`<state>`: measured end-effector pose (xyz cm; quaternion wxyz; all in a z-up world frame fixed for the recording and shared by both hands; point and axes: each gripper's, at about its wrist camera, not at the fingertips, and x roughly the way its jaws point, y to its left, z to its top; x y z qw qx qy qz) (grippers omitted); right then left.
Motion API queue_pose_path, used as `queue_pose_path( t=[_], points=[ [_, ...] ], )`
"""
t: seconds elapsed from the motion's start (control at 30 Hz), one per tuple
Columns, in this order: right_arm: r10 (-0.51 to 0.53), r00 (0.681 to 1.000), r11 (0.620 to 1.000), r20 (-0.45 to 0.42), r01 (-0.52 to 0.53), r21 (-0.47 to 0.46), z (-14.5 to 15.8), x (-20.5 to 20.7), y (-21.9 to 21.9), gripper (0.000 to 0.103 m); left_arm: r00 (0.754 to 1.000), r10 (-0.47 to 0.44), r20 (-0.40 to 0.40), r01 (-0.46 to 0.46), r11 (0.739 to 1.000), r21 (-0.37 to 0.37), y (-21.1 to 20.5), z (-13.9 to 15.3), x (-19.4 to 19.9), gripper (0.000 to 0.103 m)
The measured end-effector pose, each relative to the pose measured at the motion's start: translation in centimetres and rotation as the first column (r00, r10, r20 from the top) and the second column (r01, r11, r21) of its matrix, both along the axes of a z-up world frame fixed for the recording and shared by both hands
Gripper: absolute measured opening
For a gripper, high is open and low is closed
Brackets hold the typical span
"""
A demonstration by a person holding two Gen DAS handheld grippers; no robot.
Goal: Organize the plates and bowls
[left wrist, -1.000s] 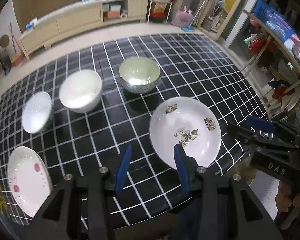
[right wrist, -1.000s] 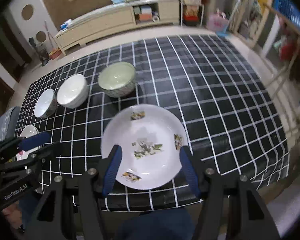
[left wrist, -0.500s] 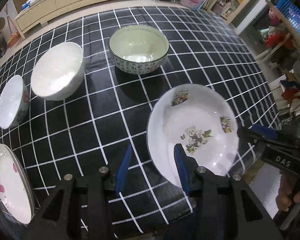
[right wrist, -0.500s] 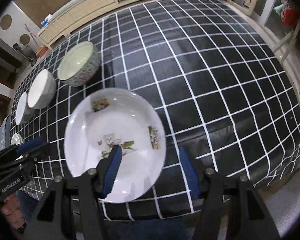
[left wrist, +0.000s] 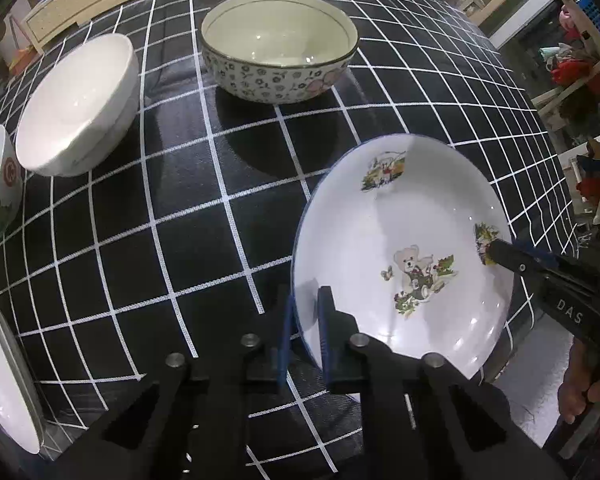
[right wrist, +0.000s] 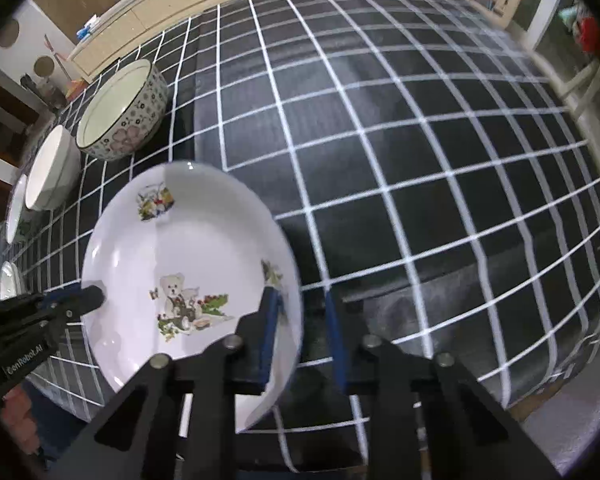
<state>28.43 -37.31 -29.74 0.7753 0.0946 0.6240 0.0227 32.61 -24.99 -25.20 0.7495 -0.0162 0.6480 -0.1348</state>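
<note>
Bear plate [left wrist: 404, 248] on table [left wrist: 204, 216] nearside of flowered bowl [left wrist: 278, 46]; left tongs [left wrist: 305, 332] pinch its rim, right tongs [right wrist: 300, 336] straddle opposite rim, not closed; glazed, slippery, breakable—grip rims.

Plate [left wrist: 404, 248] nearest on table [left wrist: 204, 224]; patterned bowl [left wrist: 280, 46] behind; plain bowl [left wrist: 76, 106] left.

Setting: a lived-in home room.

Table [right wrist: 420, 160] under a black white-grid cloth carries crockery; beyond its far edge, a long cream sideboard [right wrist: 172, 12] along the wall; clothes [left wrist: 576, 76] piled on a rack off the right edge.
</note>
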Motion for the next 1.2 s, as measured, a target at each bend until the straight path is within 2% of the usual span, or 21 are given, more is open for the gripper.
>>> queue_pose_path(
  t=[0.1, 0.2, 0.3, 0.5, 0.73, 1.2],
  points=[
    [0.008, 1.000, 1.000, -0.007, -0.008, -0.006, 0.0, -0.1, 0.5, 0.020, 1.000, 0.010, -0.007, -0.010, 1.000, -0.023, 0.2, 0.0, -0.1, 0.010],
    [0.020, 1.000, 0.998, -0.007, -0.020, -0.054, 0.2, -0.3, 1.4, 0.020, 1.000, 0.022, 0.003, -0.022, 0.999, -0.025, 0.4, 0.1, -0.2, 0.010],
    [0.020, 1.000, 0.998, -0.020, -0.021, -0.054, 0.4, -0.6, 2.0, 0.020, 1.000, 0.015, 0.020, -0.015, 1.000, -0.002, 0.6, 0.1, -0.6, 0.010],
    [0.045, 0.998, 0.997, -0.034, -0.047, -0.060, 0.6, -1.5, 4.1, 0.021, 0.999, 0.029, 0.016, -0.029, 1.000, -0.001, 2.6, 0.1, -1.4, 0.010],
    [0.079, 0.996, 0.995, -0.043, -0.081, -0.054, 0.5, -1.9, 7.4, 0.021, 0.997, 0.074, 0.007, -0.074, 0.997, 0.022, 5.6, 0.2, -2.4, 0.010],
    [0.189, 0.979, 0.981, -0.069, -0.191, -0.021, 0.7, -3.4, 14.8, 0.021, 0.984, 0.177, 0.005, -0.177, 0.983, 0.046, 14.6, 0.3, -6.0, 0.010]
  ],
)
